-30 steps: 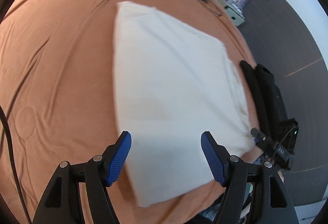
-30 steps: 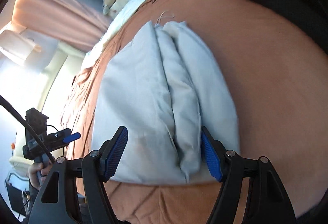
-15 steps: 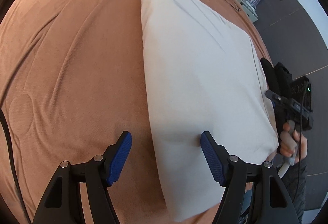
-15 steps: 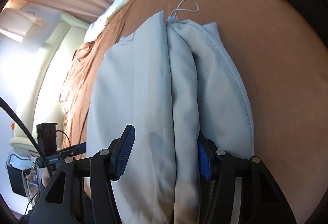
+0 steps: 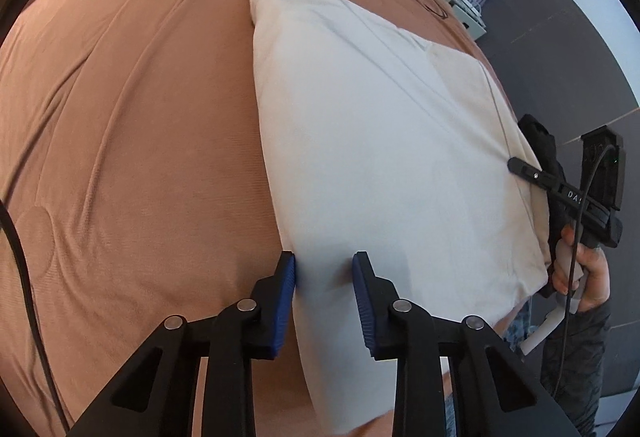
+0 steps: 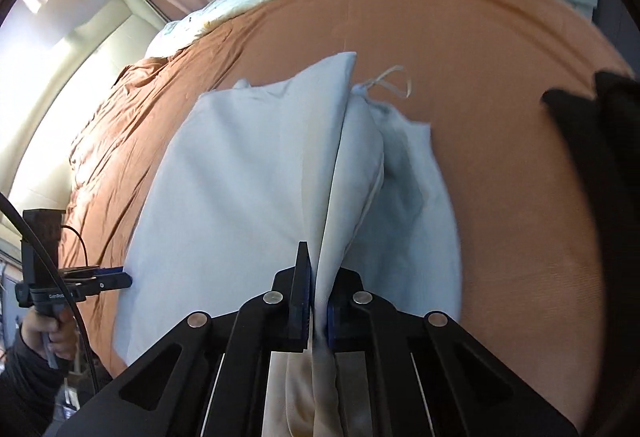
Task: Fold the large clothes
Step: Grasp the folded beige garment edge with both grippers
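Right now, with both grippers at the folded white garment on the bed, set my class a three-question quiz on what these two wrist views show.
1. True or false: the right gripper is shut on a raised fold of the white garment.
2. Multiple choice: what covers the bed under the garment? A) a green blanket B) a brown bedspread C) a bare mattress
3. Short answer: on which edge of the garment does the left gripper sit, as its own camera shows it, and is cloth between its pads?

Key: 1 true. 2 B. 3 The near left edge; yes, the garment's edge lies between the closing pads.
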